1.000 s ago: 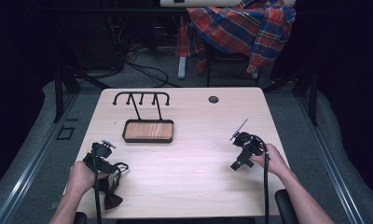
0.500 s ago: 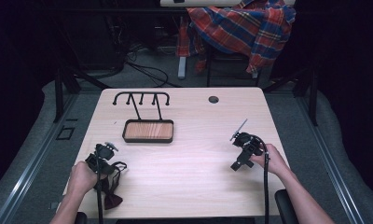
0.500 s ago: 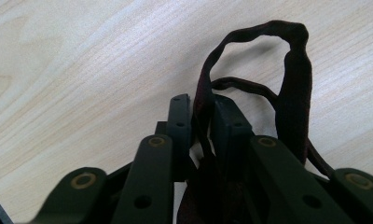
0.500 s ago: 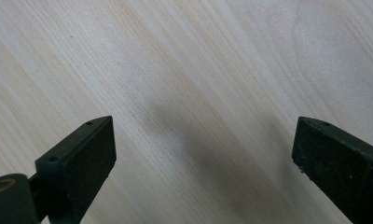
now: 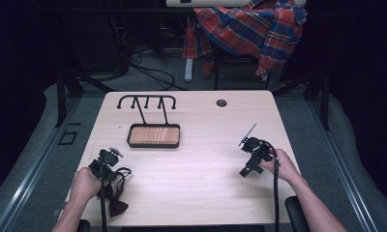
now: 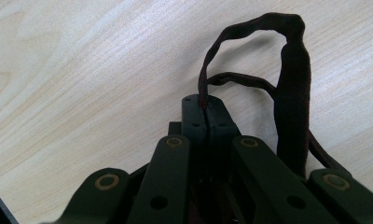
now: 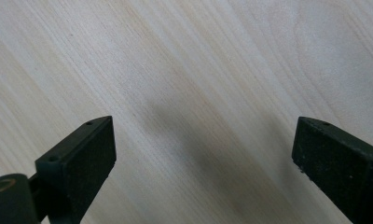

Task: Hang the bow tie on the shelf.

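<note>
A dark maroon bow tie (image 5: 117, 208) lies at the table's near left edge, and its thin strap (image 6: 292, 93) loops up off the wood. My left gripper (image 6: 204, 105) has just been closing and now pinches that strap between its pads. In the high view the left gripper (image 5: 113, 175) sits just above the bow tie, held by the person's left hand. My right gripper (image 7: 203, 154) is open wide over bare wood with nothing between its pads. It rests at the table's right (image 5: 247, 157), far from the bow tie.
A black hook rack (image 5: 145, 101) on a wood-lined tray (image 5: 153, 135) stands at the back left of the table (image 5: 201, 193). A round cable hole (image 5: 221, 103) is near the far edge. A plaid shirt (image 5: 249, 29) hangs on a chair behind.
The left gripper's jaws have drawn together around the strap. Both hands have stayed where they were.
</note>
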